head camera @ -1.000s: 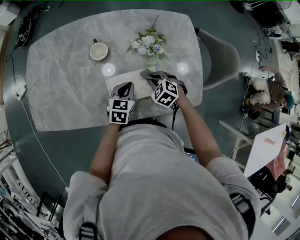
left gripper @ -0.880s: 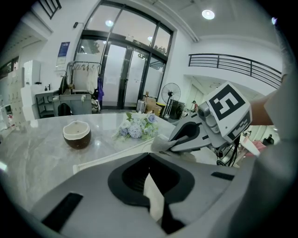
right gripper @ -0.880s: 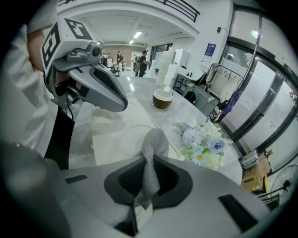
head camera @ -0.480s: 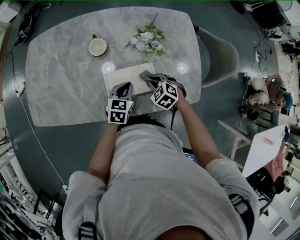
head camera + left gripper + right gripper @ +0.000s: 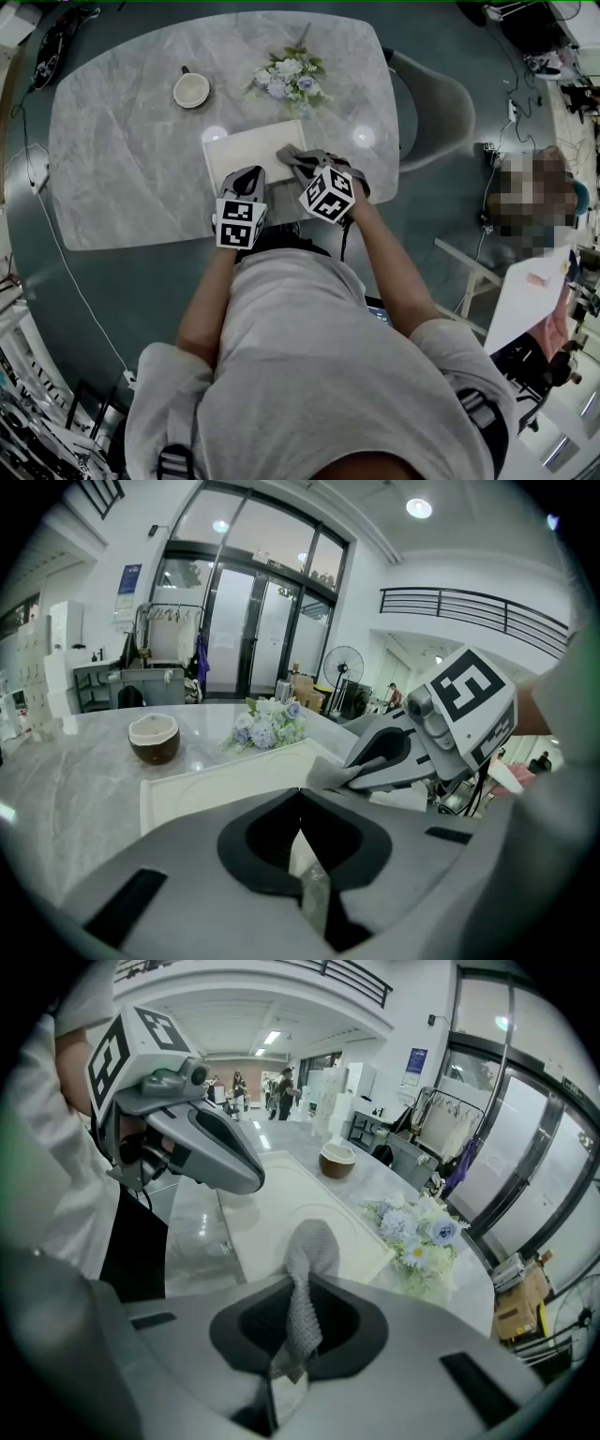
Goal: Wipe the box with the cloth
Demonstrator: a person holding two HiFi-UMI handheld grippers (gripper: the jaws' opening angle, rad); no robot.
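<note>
A flat cream box (image 5: 239,148) lies on the marble table (image 5: 122,169), close to its near edge. My left gripper (image 5: 247,174) is at the box's near edge and is shut on that edge; a cream sliver shows between its jaws (image 5: 300,803). The right gripper (image 5: 307,164) is over the box's right part, shut on a grey knitted cloth (image 5: 292,156). In the right gripper view the cloth (image 5: 307,1251) bulges out ahead of the jaws and rests on the box (image 5: 272,1208). The left gripper view shows the cloth (image 5: 328,774) touching the box top (image 5: 206,785).
A cup (image 5: 191,89) stands at the back left and a small bunch of flowers (image 5: 284,80) lies just behind the box. A grey chair (image 5: 436,103) stands at the table's right end. My body is pressed up to the near table edge.
The whole scene has slid slightly up and left in the head view. Both grippers keep their holds, and the cloth stays on the right part of the box.
</note>
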